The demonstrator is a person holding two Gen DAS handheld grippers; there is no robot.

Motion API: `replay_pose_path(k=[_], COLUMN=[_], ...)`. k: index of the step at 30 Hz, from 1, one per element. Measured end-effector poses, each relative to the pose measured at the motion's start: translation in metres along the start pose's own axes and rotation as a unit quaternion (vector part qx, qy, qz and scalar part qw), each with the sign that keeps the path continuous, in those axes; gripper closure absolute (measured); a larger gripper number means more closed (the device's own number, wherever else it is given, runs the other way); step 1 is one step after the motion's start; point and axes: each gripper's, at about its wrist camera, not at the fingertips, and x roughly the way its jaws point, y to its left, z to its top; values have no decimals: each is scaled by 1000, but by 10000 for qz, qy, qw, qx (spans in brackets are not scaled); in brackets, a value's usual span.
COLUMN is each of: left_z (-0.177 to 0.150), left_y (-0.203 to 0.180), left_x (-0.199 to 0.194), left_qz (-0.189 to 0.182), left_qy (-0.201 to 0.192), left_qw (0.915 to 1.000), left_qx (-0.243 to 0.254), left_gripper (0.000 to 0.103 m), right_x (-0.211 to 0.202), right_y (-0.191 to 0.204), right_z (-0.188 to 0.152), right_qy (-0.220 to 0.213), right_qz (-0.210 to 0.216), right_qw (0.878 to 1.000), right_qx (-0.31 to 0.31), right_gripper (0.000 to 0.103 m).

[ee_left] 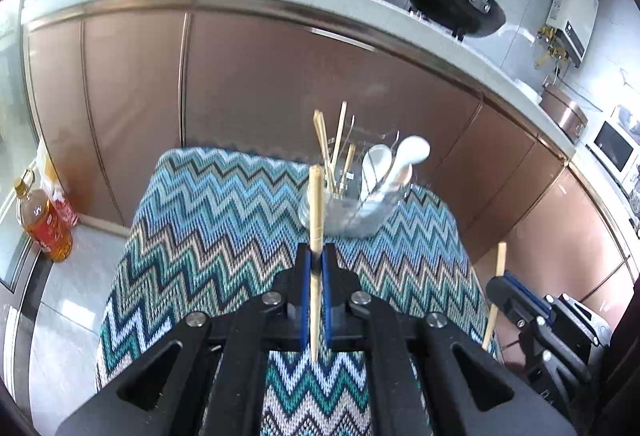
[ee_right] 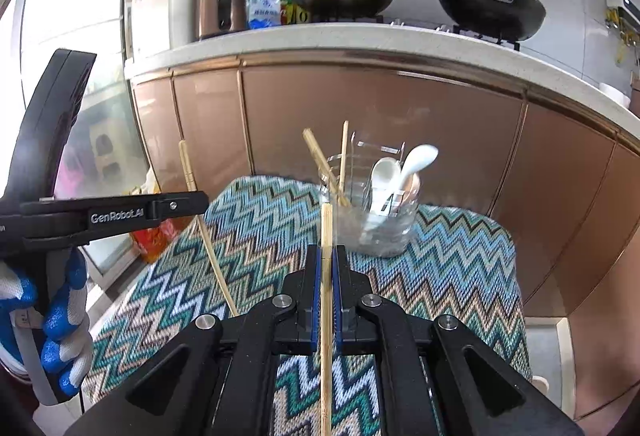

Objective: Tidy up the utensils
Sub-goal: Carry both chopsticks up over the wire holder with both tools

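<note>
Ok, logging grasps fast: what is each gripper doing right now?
Left gripper: shut on a pale bamboo chopstick.
Right gripper: shut on a second pale bamboo chopstick.

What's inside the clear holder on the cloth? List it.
The clear holder has bamboo chopsticks standing on its left side and white spoons on its right. Glare hides its bottom.

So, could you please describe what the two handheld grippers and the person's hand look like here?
Both the left gripper and the right gripper are matte black, with two angular arms joined by silver bolts and narrow fingers faced with blue pads. Seen from the right wrist, the left one carries white "GenRobot.AI" lettering on its side. The hand on its handle wears a white knit glove with blue-coated fingers. No cables are visible.
</note>
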Motion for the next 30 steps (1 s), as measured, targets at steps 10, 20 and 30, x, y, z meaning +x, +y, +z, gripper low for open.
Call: replay_pose_path(k=[10, 20, 30], left_z=[44, 107, 140], left_y=[-12, -45, -49], left_x=[-14, -17, 64], left_qz=[-202, -501, -208], left_qy=[-678, -1373, -1175], left_qw=[9974, 9885, 9922], left_qx=[117, 379, 366], left_gripper=[98, 98, 98], right_x=[-3, 20, 89], right_y=[-33, -55, -71], right_z=[47, 106, 144], right_qy=[-971, -1741, -1972], right_qz=[239, 476, 612], right_qw=[9939, 9805, 9735], right_qx=[453, 775, 984], right_gripper=[98, 98, 97])
